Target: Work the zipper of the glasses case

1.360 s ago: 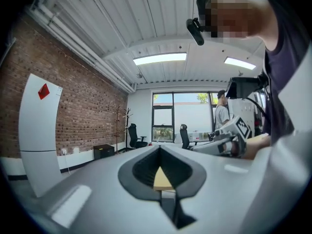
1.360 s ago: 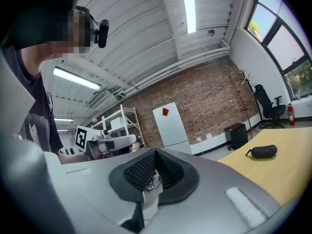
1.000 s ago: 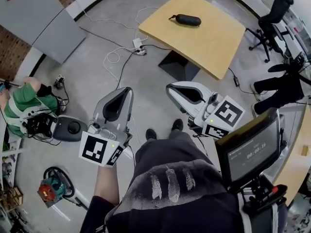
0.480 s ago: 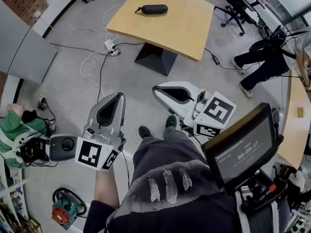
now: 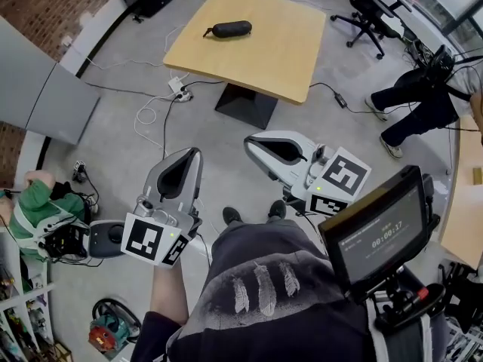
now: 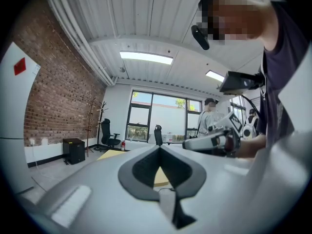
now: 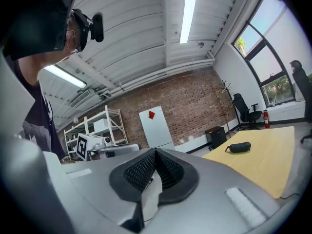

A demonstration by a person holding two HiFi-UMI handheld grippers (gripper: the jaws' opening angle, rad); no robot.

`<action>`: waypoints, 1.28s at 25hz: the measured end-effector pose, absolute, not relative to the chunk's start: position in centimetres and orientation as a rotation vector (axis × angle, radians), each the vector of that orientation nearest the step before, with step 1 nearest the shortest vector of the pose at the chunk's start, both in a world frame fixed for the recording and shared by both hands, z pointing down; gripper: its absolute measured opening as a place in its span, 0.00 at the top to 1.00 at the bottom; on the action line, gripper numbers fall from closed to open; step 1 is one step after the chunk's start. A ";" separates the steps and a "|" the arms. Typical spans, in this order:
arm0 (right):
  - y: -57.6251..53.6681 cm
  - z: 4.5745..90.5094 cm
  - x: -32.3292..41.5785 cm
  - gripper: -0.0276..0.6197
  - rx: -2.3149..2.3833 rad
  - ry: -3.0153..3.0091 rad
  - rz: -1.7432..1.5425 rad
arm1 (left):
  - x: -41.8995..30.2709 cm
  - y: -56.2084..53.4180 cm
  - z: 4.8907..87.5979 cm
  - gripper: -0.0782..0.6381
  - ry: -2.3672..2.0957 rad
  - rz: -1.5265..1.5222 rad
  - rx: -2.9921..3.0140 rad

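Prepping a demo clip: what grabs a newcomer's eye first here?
Two white claws fill the middle of the head view: the left claw and the right claw, both shut and empty. The black glasses case lies alone on the wooden table far ahead, untouched and well apart from both.

table [image 5: 287, 44]: pale wood, matt | glasses case [image 5: 230, 29]: dark, matt (fabric-like) | floor [image 5: 121, 172]: smooth grey
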State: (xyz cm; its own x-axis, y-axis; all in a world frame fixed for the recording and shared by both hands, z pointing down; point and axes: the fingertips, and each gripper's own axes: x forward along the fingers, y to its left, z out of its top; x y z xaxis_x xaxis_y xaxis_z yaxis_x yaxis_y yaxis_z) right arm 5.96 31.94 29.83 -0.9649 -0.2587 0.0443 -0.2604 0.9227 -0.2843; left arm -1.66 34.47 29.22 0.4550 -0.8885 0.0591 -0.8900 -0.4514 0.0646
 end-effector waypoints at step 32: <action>33.0 29.0 10.5 0.95 0.339 -3.143 0.466 | 3.6 35.8 28.1 0.89 -1.651 0.188 2.626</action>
State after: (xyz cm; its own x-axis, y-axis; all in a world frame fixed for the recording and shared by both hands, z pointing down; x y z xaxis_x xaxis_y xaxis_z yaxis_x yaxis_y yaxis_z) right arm 10.52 33.05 29.04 -0.9761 -0.2164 -0.0218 -0.2008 0.9350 -0.2922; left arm 3.55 35.76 28.10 0.4286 -0.8955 0.1201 -0.8996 -0.4353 -0.0357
